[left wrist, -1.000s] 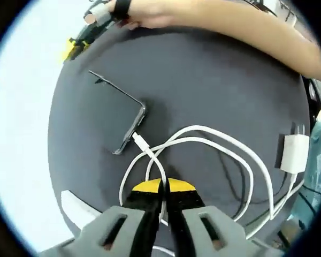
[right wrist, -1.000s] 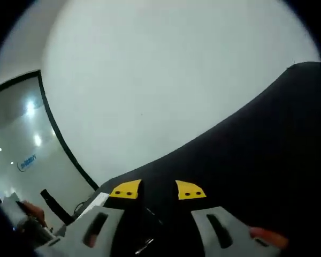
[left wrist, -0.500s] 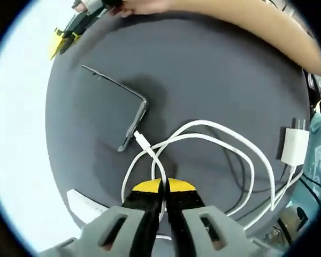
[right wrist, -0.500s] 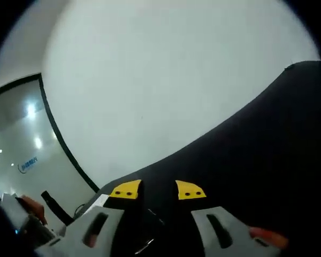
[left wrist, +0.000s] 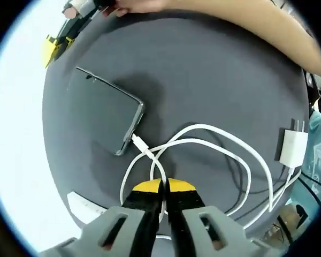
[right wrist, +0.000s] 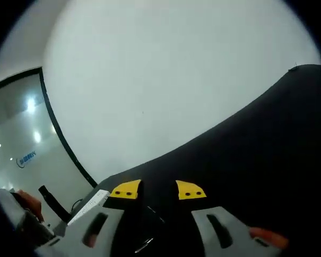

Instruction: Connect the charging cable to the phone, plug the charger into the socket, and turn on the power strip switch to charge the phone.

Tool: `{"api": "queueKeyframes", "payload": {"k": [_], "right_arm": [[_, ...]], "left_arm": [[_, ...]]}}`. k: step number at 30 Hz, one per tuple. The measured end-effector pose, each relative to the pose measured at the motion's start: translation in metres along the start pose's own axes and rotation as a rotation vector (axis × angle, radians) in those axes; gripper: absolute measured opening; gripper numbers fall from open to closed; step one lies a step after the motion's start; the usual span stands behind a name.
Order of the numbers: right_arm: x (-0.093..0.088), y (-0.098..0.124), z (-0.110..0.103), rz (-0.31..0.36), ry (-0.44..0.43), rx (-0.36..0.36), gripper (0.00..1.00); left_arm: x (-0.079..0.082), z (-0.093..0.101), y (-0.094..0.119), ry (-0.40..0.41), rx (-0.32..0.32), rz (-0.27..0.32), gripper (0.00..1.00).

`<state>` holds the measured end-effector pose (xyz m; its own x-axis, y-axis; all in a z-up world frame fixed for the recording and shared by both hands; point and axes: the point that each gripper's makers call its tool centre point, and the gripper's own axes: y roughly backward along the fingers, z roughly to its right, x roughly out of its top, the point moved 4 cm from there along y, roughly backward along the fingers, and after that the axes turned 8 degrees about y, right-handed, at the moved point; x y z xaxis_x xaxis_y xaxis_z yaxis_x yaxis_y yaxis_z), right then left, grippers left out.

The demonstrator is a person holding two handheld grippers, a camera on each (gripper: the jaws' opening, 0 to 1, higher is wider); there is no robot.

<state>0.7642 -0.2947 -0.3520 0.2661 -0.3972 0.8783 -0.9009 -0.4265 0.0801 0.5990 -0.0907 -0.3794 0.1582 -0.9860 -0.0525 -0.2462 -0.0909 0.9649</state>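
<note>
At the bottom centre of the left gripper view: the left gripper (left wrist: 162, 187), grey body with black jaws and yellow tips, jaws pressed together on the white charging cable (left wrist: 211, 143), which runs up out of the tips.

Centre-left of the same view: a dark slab-shaped phone (left wrist: 104, 116) lying flat on the round dark grey worktop (left wrist: 214, 75), screen up. The cable's white connector (left wrist: 140, 144) sits at the phone's lower short edge; whether it is fully seated cannot be told.

Centre to lower right: the cable in loose loops across the worktop, ending at a white boxy charger plug (left wrist: 294, 149) with metal prongs, lying near the worktop's right edge.

Lower left: one end of a white power strip (left wrist: 88, 205) at the worktop's edge, just left of the jaws.

Upper left: the right gripper (left wrist: 54, 45), yellow-tipped, beyond the worktop's rim, held by a hand (left wrist: 134, 5) whose bare forearm (left wrist: 246, 24) crosses the top of the frame.

At the bottom of the right gripper view: the right gripper (right wrist: 158, 189), its two yellow-tipped jaws standing apart with nothing between them.

Right and lower half of that view: the dark worktop (right wrist: 257, 160) as a curved edge against a pale wall (right wrist: 166, 80). Lower left: a slim white object (right wrist: 88, 205), too blurred to identify.
</note>
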Motion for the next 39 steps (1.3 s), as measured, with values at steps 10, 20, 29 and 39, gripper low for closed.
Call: {"api": "queueKeyframes", "payload": {"k": [10,20,29,39], "right_arm": [[-0.003,-0.003,0.003,-0.019,-0.051,-0.011,0.3],[-0.019,-0.012,-0.006,-0.105,-0.017,-0.005,0.32],[-0.017,-0.009,-0.008,-0.096,-0.054,0.009,0.31],[-0.019,-0.007,-0.01,-0.098,-0.054,0.008,0.31]], "left_arm": [[0.0,0.003,0.002,0.009,-0.003,0.027,0.0],[0.001,0.002,0.006,0.016,0.019,0.052,0.0],[0.0,-0.004,0.007,0.014,0.037,0.038,0.0],[0.0,-0.003,0.008,0.019,0.056,0.032,0.0]]}}
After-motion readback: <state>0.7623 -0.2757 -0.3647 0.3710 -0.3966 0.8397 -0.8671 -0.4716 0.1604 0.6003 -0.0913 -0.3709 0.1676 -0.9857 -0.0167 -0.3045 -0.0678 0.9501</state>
